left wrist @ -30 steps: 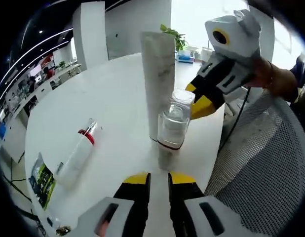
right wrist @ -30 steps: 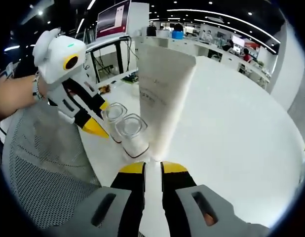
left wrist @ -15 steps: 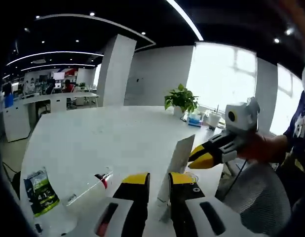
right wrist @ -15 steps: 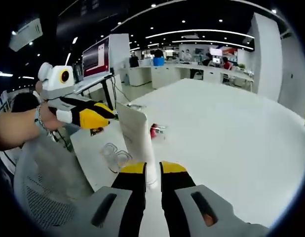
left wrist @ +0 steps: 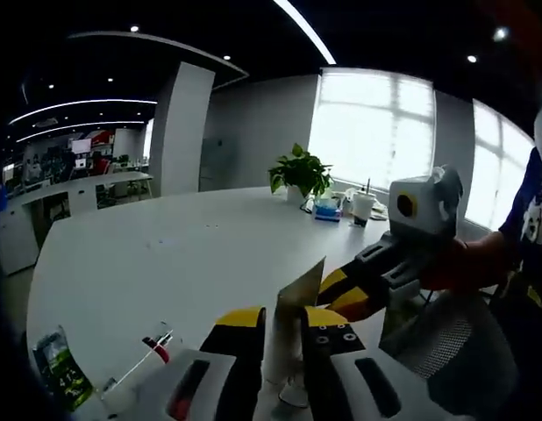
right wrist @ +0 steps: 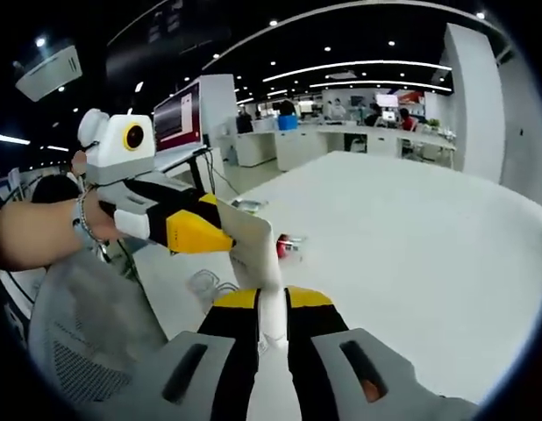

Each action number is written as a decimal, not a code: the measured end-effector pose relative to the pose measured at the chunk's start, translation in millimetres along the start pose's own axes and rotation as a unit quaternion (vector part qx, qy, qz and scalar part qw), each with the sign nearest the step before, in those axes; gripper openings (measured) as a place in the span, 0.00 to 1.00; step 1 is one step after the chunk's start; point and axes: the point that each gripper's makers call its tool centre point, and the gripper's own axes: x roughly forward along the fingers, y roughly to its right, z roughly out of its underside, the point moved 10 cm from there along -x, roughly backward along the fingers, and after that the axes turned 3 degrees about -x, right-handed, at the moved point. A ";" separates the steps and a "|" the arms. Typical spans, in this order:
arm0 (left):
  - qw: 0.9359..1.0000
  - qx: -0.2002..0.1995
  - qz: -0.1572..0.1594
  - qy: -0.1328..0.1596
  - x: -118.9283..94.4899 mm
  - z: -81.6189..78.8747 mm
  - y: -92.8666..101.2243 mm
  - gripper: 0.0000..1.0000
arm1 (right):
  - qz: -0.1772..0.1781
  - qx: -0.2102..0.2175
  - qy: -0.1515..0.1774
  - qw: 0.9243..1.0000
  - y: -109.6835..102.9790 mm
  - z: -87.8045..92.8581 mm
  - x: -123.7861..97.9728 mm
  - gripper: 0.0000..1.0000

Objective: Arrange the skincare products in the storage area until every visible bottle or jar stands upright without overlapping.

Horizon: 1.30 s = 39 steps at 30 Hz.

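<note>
Off to the left of my left gripper (left wrist: 280,346), the red-capped bottle (left wrist: 135,373) lies flat, so that one's left. Both grippers pinch the white tube (right wrist: 253,254) upright, my right gripper (right wrist: 273,307) low on it. Jars (right wrist: 205,282) stand beside.

One tall white squeeze tube (left wrist: 288,338) stands on the white round desk (left wrist: 183,254). One slim white bottle with a red band (left wrist: 139,360) lies on its side there. Two clear glass jars (right wrist: 205,285) sit by the tube, though they are hard to make out. One green printed sachet (left wrist: 56,368) lies at the desk edge. Two yellow-tipped hand-held grippers: the left hand-held gripper (left wrist: 280,329) and the right hand-held gripper (right wrist: 271,303).
</note>
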 end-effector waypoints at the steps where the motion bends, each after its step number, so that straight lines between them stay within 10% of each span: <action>1: 1.000 0.000 0.000 0.001 -0.3 0.2 0.6 0.15 | -0.001 -0.002 0.000 1.000 -0.4 -0.3 0.1 0.09; 25: 0.999 0.014 -0.043 0.006 -30.2 -5.5 -23.5 0.21 | 0.005 -0.005 0.004 1.000 1.4 -0.6 -2.4 0.08; 39: 0.967 0.062 -0.165 -0.182 -40.2 2.0 -117.4 0.35 | 0.036 0.018 -0.010 0.999 10.2 4.5 -5.8 0.10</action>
